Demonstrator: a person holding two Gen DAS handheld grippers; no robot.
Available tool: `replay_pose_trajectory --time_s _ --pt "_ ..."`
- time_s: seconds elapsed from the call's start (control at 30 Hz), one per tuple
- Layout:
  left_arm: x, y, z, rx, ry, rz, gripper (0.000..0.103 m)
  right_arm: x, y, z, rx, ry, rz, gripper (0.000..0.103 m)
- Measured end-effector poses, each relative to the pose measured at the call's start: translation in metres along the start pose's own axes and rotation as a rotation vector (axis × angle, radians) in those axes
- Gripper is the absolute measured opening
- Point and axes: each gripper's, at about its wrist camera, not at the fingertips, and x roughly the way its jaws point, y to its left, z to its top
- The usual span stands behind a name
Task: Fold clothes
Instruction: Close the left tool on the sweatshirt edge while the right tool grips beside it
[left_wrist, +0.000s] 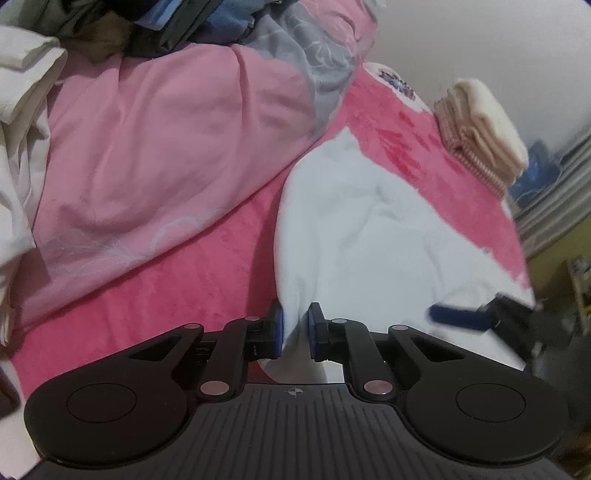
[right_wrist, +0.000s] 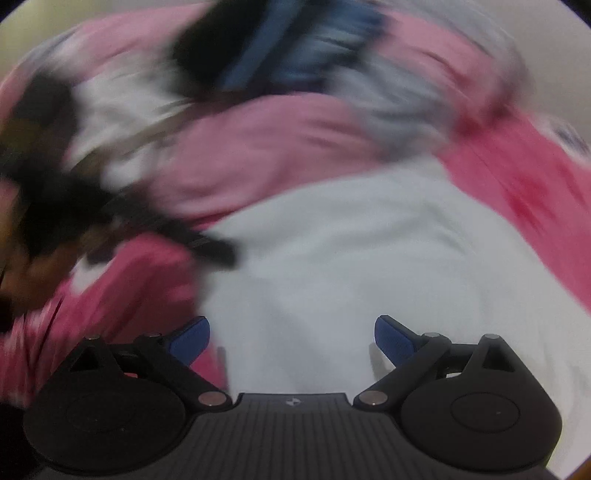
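The white garment (left_wrist: 373, 236) lies spread on the red bedspread (left_wrist: 192, 266), to the right of a heaped pink quilt (left_wrist: 159, 147). Its near edge reaches the foreground of both wrist views.

Left gripper (left_wrist: 296, 330): the jaws are drawn close together with a fold of the white garment's near corner pinched between the blue pads (left_wrist: 279, 328). Cloth rises visibly out of the narrow gap. This hand is grasping the garment.

Right gripper (right_wrist: 291, 341): the jaws stand wide apart above the white garment (right_wrist: 332, 258), and nothing lies between the pads. This hand is released. Its view is heavily smeared, so its exact position over the cloth is hard to fix; in the left wrist view it appears as a dark shape with a blue pad at the garment's right edge (left_wrist: 491, 317).

Step in hand, as judged: securing the near hem at two points ahead of a fold. One corner is taken; the second is not yet held.

Next move, as judged: the right gripper needs to settle on the near edge well apart from the left, close on a single layer or a clean hem, and then both hands should lift evenly and carry that edge toward the far side.

Other items noted: a folded stack of beige towels (left_wrist: 480, 140) at the far corner of the bed, and a pile of unsorted clothes (left_wrist: 110, 26) behind the quilt.

Risk noted: uneven grip heights would skew the fold line.
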Motion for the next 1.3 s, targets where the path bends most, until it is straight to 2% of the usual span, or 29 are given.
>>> replay_pose_trajectory --time_s 0.1,0.2,0.3,0.4,0.43,0.47,0.53,0.63,0.7,0.8,0.87,0.93,1.03,1.2,1.3 --pt "-0.002 0.000 0.005 -0.040 0.013 -0.043 0.011 0.006 0.034 0.002 -0.171 -0.035 -0.030 0.098" --pt "-0.002 -0.002 0.008 -0.066 0.022 -0.080 0.011 0.020 0.055 0.002 -0.290 -0.031 -0.077 0.097" --pt "-0.001 -0.004 0.011 -0.074 0.027 -0.103 0.011 0.035 0.068 0.002 -0.387 -0.022 -0.139 0.079" --pt "0.001 -0.003 0.013 -0.075 0.030 -0.122 0.011 0.046 0.069 0.003 -0.405 -0.013 -0.196 0.063" --pt "0.001 -0.002 0.014 -0.077 0.028 -0.133 0.012 0.048 0.067 0.004 -0.393 -0.011 -0.204 0.053" --pt "0.001 0.000 0.014 -0.082 0.024 -0.145 0.014 0.049 0.062 0.005 -0.372 -0.011 -0.207 0.041" --pt "-0.001 0.004 0.016 -0.112 0.007 -0.171 0.018 0.045 0.052 0.006 -0.300 -0.018 -0.195 0.031" --pt "-0.006 0.014 0.018 -0.176 -0.041 -0.214 0.029 0.035 0.026 0.009 -0.091 -0.035 -0.140 0.023" --pt "-0.008 0.020 0.018 -0.215 -0.057 -0.236 0.034 0.029 0.003 0.009 0.085 -0.043 -0.089 0.022" --pt "-0.004 0.031 0.018 -0.285 -0.045 -0.249 0.042 0.019 -0.034 -0.002 0.367 -0.085 0.036 0.021" --pt "0.000 0.037 0.017 -0.330 -0.034 -0.252 0.051 0.017 -0.053 -0.013 0.517 -0.107 0.094 0.021" --pt "0.004 0.039 0.015 -0.357 -0.028 -0.242 0.055 0.017 -0.069 -0.024 0.646 -0.123 0.141 0.021" --pt "0.011 0.039 0.015 -0.379 -0.012 -0.262 0.057 0.017 -0.076 -0.033 0.712 -0.131 0.161 0.021" --pt "0.024 0.040 0.016 -0.442 -0.007 -0.311 0.061 0.014 -0.064 -0.031 0.642 -0.130 0.148 0.021" --pt "0.035 0.038 0.019 -0.458 0.006 -0.315 0.064 0.013 -0.059 -0.028 0.603 -0.126 0.138 0.021"
